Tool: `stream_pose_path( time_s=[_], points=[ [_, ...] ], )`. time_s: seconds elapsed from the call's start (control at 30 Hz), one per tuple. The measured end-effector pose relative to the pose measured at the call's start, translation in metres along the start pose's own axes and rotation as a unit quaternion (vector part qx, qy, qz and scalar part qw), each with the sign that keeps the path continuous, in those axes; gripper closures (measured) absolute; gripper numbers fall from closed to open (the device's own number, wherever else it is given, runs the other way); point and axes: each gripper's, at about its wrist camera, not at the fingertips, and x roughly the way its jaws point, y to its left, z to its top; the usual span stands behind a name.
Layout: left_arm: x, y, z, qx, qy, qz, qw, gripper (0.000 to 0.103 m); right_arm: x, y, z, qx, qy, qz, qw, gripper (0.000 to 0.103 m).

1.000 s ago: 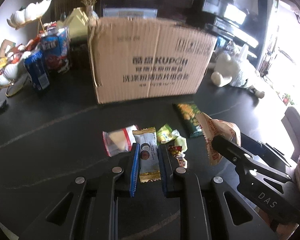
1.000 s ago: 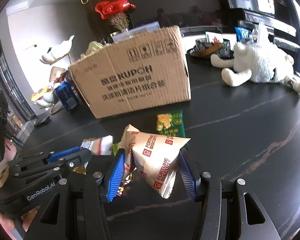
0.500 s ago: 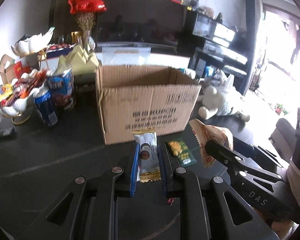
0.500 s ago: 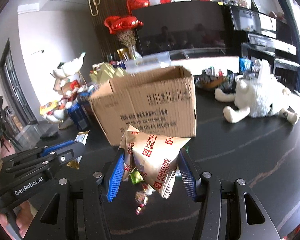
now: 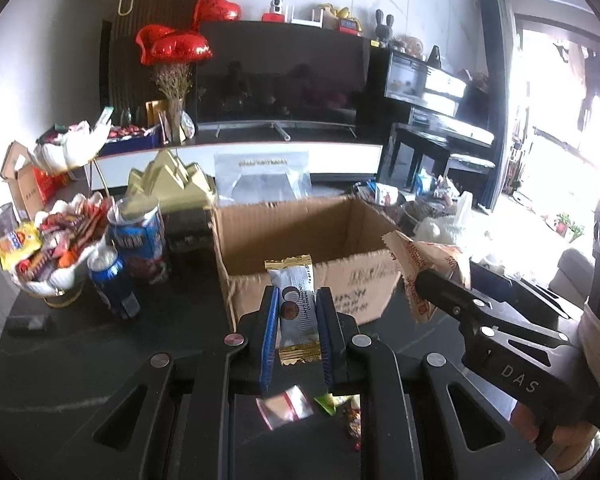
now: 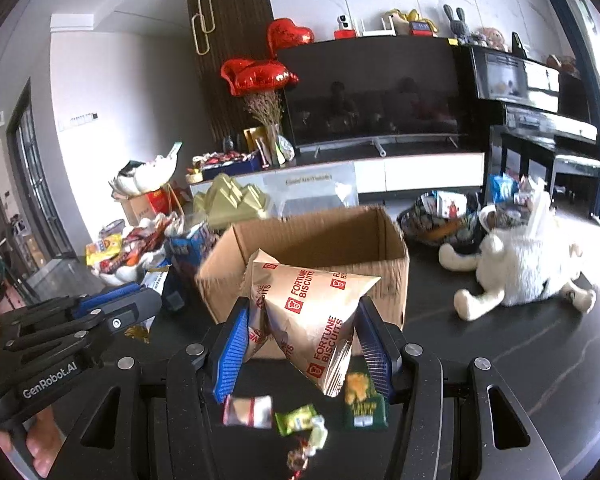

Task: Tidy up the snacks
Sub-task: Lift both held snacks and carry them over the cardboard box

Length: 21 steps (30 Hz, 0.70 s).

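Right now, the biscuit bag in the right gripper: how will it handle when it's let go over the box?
The biscuit bag looks puffy and creased between the right gripper's pads, so probably light and soft, likely to crumple. Its glossy film may slip. The open cardboard box is wide, so it should probably land inside.

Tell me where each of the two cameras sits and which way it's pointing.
Left wrist: rides the left tool, looking forward and slightly down at the cardboard box; its fingers clamp a silver snack bar; the right tool and a hand show at right.
Right wrist: rides the right tool, facing the same box; it holds a Fortune Biscuits bag; the left tool shows at left.
Shared: box, red heart balloons, television, loose snacks on the black table.
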Motion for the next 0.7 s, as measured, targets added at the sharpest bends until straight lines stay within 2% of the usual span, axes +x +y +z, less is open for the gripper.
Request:
stream_pose_path(
  time_s=[0.27, 0.7],
  points=[
    [0.011, 0.007, 0.025, 0.011, -0.006, 0.002, 0.9999, 0.083, 0.016, 0.005, 0.027, -0.023, -0.004, -0.001, 1.000, 0.049],
    [0.061, 0.017, 0.050, 0.016, 0.007, 0.001, 0.9998, 0.083, 0.056, -0.002, 0.051, -0.048, -0.001, -0.009, 0.999, 0.049]
  ],
)
